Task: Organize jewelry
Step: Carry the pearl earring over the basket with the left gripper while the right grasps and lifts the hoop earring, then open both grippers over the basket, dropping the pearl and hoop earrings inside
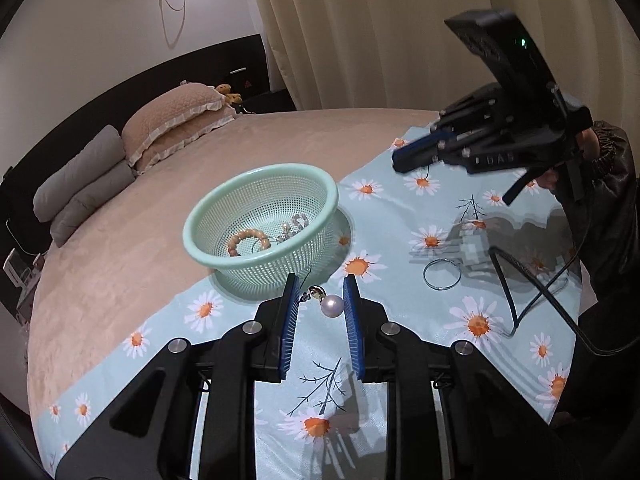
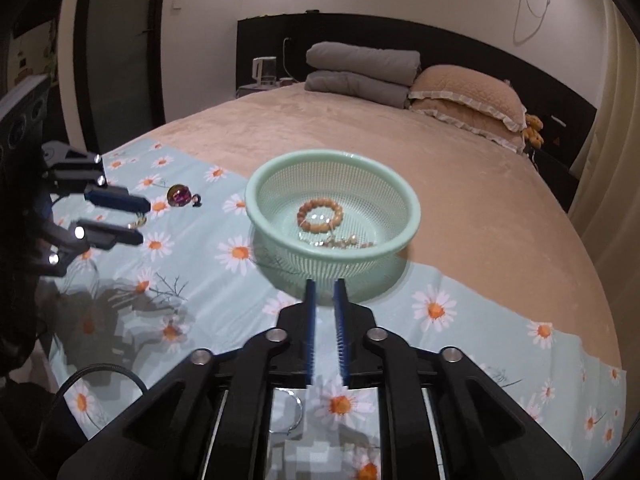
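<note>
A mint green mesh basket (image 1: 224, 224) (image 2: 408, 216) sits on the daisy cloth and holds a wooden bead bracelet (image 1: 250, 240) (image 2: 320, 216) and a pearly chain piece (image 1: 294, 226) (image 2: 346, 242). My left gripper (image 1: 322, 290) is open, with a pearl pendant (image 1: 332, 306) lying on the cloth between its fingers. A thin hoop ring (image 1: 442, 274) lies to the right. My right gripper (image 2: 324, 282) is slightly open and empty, hovering in front of the basket; in the left wrist view it (image 1: 400, 160) hangs above the cloth. A purple bead charm (image 2: 180, 195) lies beyond the left gripper (image 2: 140, 220).
The light blue daisy cloth (image 1: 400, 360) covers the near end of a tan bed (image 2: 480, 208). Pillows and folded grey quilts (image 2: 360, 68) lie at the headboard. A black cable (image 1: 532, 292) trails across the cloth on the right.
</note>
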{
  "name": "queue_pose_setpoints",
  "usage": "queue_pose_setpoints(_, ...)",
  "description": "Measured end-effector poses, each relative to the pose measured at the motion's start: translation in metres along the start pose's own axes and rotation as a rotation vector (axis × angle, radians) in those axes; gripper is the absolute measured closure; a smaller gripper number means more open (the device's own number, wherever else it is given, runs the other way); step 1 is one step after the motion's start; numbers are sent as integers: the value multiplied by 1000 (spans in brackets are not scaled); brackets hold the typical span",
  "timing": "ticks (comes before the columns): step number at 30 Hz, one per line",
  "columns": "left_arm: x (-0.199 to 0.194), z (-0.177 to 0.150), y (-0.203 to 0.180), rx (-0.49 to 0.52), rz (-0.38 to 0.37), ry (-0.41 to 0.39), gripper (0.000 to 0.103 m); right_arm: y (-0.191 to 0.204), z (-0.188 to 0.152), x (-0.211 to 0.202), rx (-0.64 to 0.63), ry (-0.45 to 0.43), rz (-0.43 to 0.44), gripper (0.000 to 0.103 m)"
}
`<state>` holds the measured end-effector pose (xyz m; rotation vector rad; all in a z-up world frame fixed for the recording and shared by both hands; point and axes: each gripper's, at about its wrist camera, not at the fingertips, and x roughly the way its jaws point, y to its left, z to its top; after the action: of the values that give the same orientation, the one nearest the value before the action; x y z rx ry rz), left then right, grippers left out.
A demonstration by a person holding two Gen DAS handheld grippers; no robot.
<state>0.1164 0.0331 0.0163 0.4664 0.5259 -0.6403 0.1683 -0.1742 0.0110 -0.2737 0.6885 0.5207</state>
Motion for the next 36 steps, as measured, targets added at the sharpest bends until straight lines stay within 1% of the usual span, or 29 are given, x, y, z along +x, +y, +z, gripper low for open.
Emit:
queue_pose_setpoints(1, -1, 1, 0, 3, 8, -1, 80, 2, -8, 6, 11, 20, -3, 50)
queue_pose_setpoints(2, -2, 1, 0, 4, 1, -2, 80, 4, -16, 11, 19, 30, -18, 28)
queue_pose_setpoints(3, -3, 2, -1, 7, 2, -5, 80, 6, -25, 15, 25, 39, -17, 28)
queue_pose_setpoints(5, -5, 2, -1, 5, 0, -4, 80, 8, -39, 22, 65, 66, 33, 29)
queue_pose_setpoints(6, -5, 2, -1, 3, 3, -6, 80, 9, -46, 26, 80, 69, 41, 29)
queue_pose_setpoints(10, -5, 1, -2, 0, 1, 1, 80, 14, -72, 49, 115, 142, 22, 29)
queue_pose_setpoints(11, -4, 1, -3, 3, 3, 4, 80, 15, -78, 57, 126, 169, 30, 40)
queue_pose_setpoints(12, -3, 1, -3, 5, 9, 7, 80, 15, -85, 63, 139, 185, 47, 49)
queue_pose_setpoints(13, -2, 2, -3, 4, 8, 12, 80, 17, -89, 63, 139, 166, 50, 52)
queue_pose_setpoints(14, -1, 2, -3, 3, 10, 15, 80, 19, -89, 62, 128, 168, 72, 62)
queue_pose_setpoints(19, 2, 5, -2, 0, 8, 22, 79, 17, -82, 57, 133, 194, 89, 63)
queue_pose_setpoints(23, 4, 7, -4, 23, 12, 24, 79, 5, -65, 40, 120, 151, 48, 63)
queue_pose_setpoints(25, 5, 11, -2, 25, 15, 18, 79, -3, -47, 30, 91, 115, 10, 63)
queue_pose_setpoints(29, 15, 24, 12, 10, 25, 12, 79, -15, 2, 14, 23, 18, -50, 63)
queue_pose_setpoints(31, 22, 33, 20, 12, 36, 11, 79, -19, 25, 10, -4, -18, -49, 63)
queue_pose_setpoints(33, 28, 44, 30, -8, 36, 2, 79, -21, 45, 12, -21, -51, -50, 63)
queue_pose_setpoints(36, 35, 57, 44, -47, 1, -41, 79, -22, 68, 28, -39, -61, -47, 63)
